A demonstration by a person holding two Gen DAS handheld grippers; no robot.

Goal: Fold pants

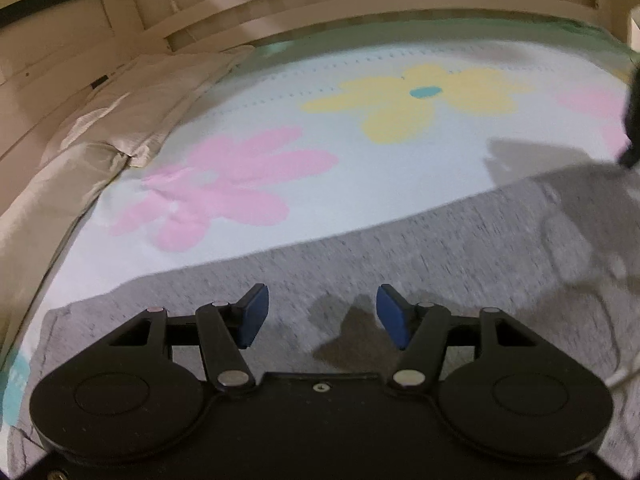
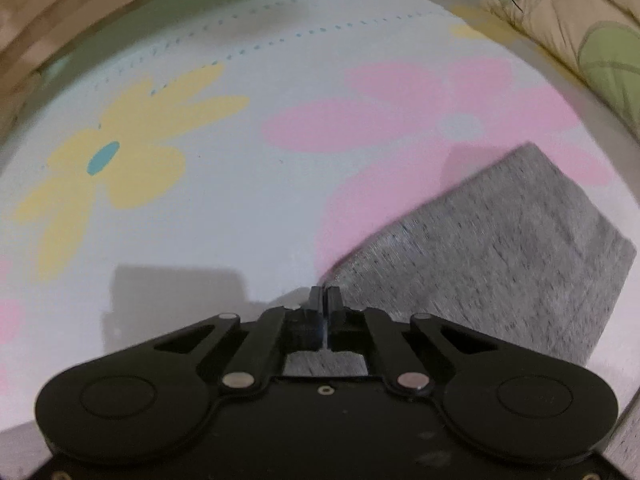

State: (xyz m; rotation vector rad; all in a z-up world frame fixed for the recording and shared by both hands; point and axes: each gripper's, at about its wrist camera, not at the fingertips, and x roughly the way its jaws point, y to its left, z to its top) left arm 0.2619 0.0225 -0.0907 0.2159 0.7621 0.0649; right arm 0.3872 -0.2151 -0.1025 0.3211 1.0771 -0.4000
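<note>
Grey marl pants (image 1: 460,248) lie across the near part of a pale blue flowered bedsheet (image 1: 360,168). My left gripper (image 1: 322,316) is open, its blue pads apart, low over the grey cloth and holding nothing. In the right wrist view my right gripper (image 2: 324,300) is shut, with the grey pants (image 2: 500,248) pinched at its tips; the cloth runs from the tips to the right and shows under the jaws. A dark part at the far right edge of the left wrist view (image 1: 632,120) looks like the right gripper.
The sheet (image 2: 240,208) has pink and yellow flowers. A beige folded blanket (image 1: 120,112) lies along the left side of the bed, with a cream slatted frame (image 1: 360,4) behind. A green-patterned pillow (image 2: 592,40) sits at the far right.
</note>
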